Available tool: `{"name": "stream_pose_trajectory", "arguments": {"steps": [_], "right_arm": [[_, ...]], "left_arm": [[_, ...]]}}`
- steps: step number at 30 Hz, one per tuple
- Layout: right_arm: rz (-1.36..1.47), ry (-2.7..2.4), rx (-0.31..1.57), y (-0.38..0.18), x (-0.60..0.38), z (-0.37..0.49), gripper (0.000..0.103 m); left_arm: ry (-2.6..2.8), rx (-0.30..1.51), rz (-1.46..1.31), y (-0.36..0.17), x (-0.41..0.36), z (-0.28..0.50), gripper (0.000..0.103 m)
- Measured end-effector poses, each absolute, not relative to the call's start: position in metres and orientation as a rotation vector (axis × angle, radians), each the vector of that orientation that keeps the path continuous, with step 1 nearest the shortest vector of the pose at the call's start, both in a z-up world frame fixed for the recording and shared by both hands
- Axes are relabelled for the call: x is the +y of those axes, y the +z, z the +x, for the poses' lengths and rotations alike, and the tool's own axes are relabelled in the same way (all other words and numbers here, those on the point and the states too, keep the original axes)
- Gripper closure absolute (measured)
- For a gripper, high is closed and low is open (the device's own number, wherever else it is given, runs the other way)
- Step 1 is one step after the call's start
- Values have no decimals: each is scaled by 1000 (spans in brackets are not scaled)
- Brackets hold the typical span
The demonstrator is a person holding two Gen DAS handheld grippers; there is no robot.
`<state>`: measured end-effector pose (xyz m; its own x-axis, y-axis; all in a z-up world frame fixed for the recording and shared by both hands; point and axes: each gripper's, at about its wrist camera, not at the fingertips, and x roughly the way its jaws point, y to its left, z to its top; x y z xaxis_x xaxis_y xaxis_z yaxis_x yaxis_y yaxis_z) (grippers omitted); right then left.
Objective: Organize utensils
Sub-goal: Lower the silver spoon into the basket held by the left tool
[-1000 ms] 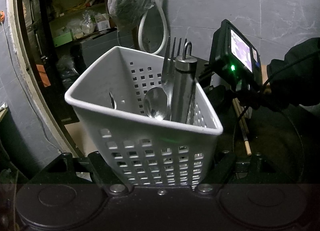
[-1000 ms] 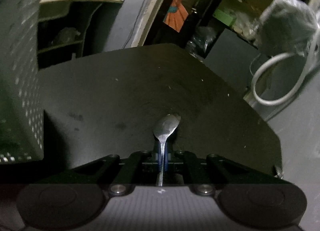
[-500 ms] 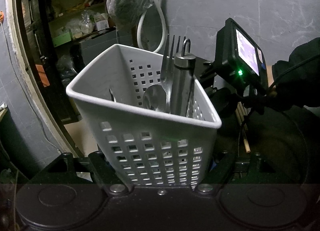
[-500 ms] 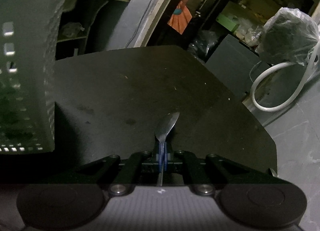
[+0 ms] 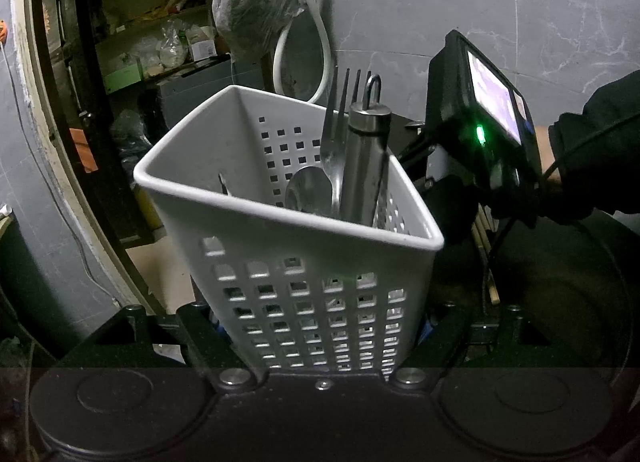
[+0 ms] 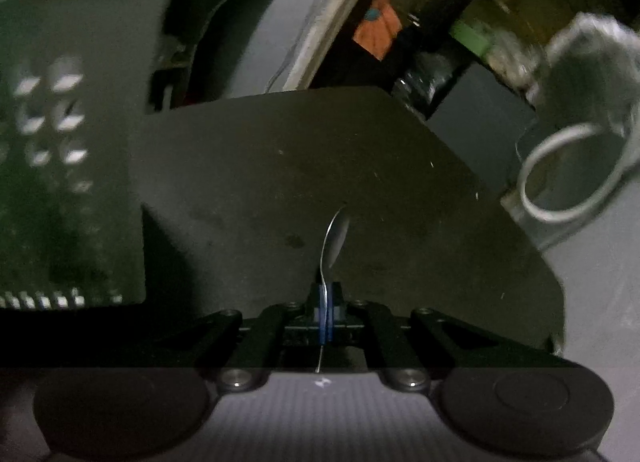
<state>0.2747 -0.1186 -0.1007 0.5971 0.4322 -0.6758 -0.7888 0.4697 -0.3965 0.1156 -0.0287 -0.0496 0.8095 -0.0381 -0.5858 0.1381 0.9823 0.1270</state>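
A white perforated utensil basket (image 5: 304, 290) is clamped between the jaws of my left gripper (image 5: 320, 336) and held tilted. Inside it stand a fork (image 5: 340, 130), a spoon (image 5: 308, 192), a steel cylindrical handle with a hook (image 5: 366, 170) and the tip of another utensil (image 5: 223, 184). My right gripper (image 6: 326, 310) is shut on the handle of a second spoon (image 6: 335, 238), held edge-on above the black table (image 6: 320, 166). The basket (image 6: 68, 142) fills the left of the right wrist view. To the basket's right is the right gripper's screen unit (image 5: 480, 118), held by a person's dark sleeve (image 5: 600, 150).
Wooden chopsticks (image 5: 486, 258) lie on the dark table behind the basket. A plastic bag (image 5: 256, 10) and a white hose loop (image 5: 320, 58) hang on the grey wall. Cluttered shelves (image 5: 152, 42) stand at the back left. The table's far edge (image 6: 460, 150) drops to the floor.
The held spoon has rolled from bowl face-on to edge-on. The basket looms larger and closer in the right wrist view. The basket and left gripper have barely shifted.
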Motion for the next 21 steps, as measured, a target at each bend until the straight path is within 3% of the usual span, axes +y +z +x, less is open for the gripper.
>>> {"name": "stream_pose_trajectory", "arguments": {"steps": [5,9,21], "right_arm": [[-416,795,711,-86,-143,317,102],[-236,784,719,-74,-167,337,102],[233,825,319,30,-223,329,102]], "left_arm": [[-97,623,167,-50,-30,116,23],[-100,623,169,-51,-31,117,23],[-125,623,179,-52,-28,117,24]]}}
